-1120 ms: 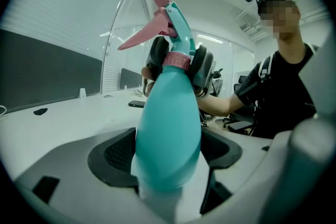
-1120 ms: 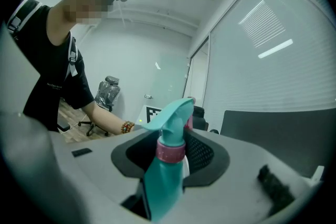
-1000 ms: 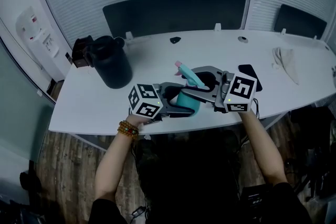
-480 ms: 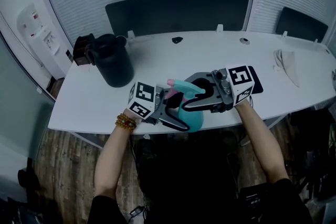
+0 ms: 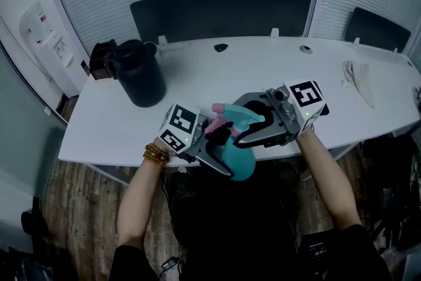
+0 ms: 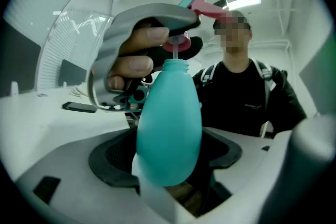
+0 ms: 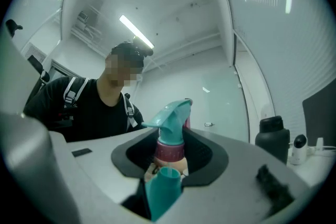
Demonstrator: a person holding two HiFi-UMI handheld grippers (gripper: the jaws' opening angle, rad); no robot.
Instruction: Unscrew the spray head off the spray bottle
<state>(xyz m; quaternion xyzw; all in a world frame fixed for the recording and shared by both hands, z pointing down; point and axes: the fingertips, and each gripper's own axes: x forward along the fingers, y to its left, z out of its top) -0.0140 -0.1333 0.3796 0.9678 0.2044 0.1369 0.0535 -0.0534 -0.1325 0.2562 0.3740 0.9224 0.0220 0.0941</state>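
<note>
My left gripper [image 5: 222,153] is shut on the teal spray bottle [image 5: 237,160], held tilted in the air in front of the table's near edge. In the left gripper view the bottle [image 6: 169,123] fills the space between the jaws and its neck stands open at the top. My right gripper [image 5: 248,128] is shut on the spray head [image 5: 231,117], teal with a pink trigger. Its pink collar [image 7: 169,152] sits between the pads, just above the bottle's neck [image 7: 162,185]. A thin tube [image 6: 179,51] runs from the collar down into the neck.
On the white table [image 5: 197,79] stand a dark jug [image 5: 141,79] at the left, a cloth [image 5: 358,79] at the right and a black phone [image 6: 79,107] near my right hand. The person's torso [image 6: 241,97] is close behind the bottle.
Both grippers have drawn back from over the table towards the person. The bottle now hangs lower and more tilted, past the table's front edge. Both grips are unchanged.
</note>
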